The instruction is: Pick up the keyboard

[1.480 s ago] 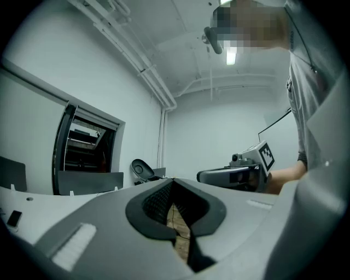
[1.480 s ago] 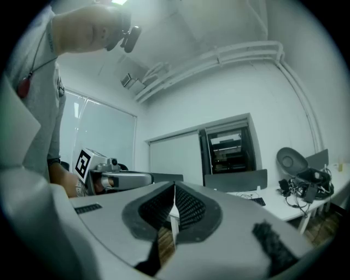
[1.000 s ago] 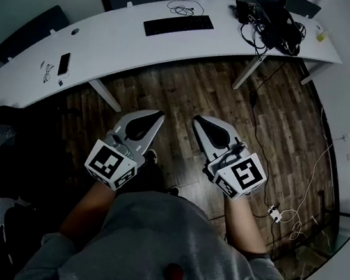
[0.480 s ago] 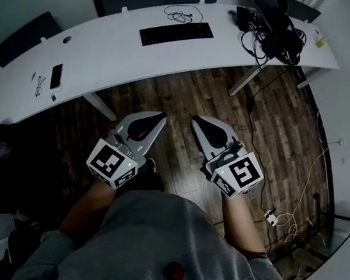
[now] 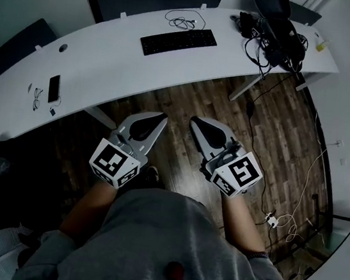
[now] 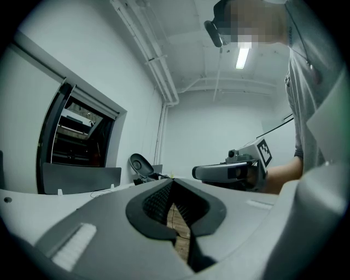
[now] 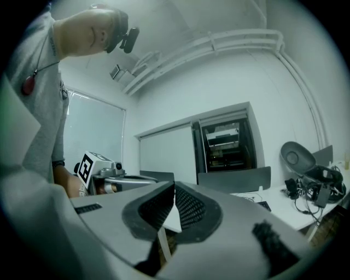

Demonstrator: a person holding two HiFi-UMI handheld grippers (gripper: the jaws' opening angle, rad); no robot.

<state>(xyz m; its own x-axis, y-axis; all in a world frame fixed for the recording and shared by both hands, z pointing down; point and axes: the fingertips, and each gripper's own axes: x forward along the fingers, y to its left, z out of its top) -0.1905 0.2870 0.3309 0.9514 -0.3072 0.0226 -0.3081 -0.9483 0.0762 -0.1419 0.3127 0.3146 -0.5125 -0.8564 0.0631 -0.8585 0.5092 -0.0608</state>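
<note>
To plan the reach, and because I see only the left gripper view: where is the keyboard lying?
Observer: In the head view the keyboard lies flat on the white desk, about midway along it.
Operator: Are the grippers over it?
Observer: No. The left gripper and the right gripper are both over the wooden floor, short of the desk.
Operator: Is the right one holding something?
Observer: No. In the right gripper view its jaws are together, with nothing between them.

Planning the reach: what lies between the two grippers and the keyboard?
Head view: only bare wooden floor and the desk's bare white front strip lie between the left gripper, the right gripper and the keyboard.
</note>
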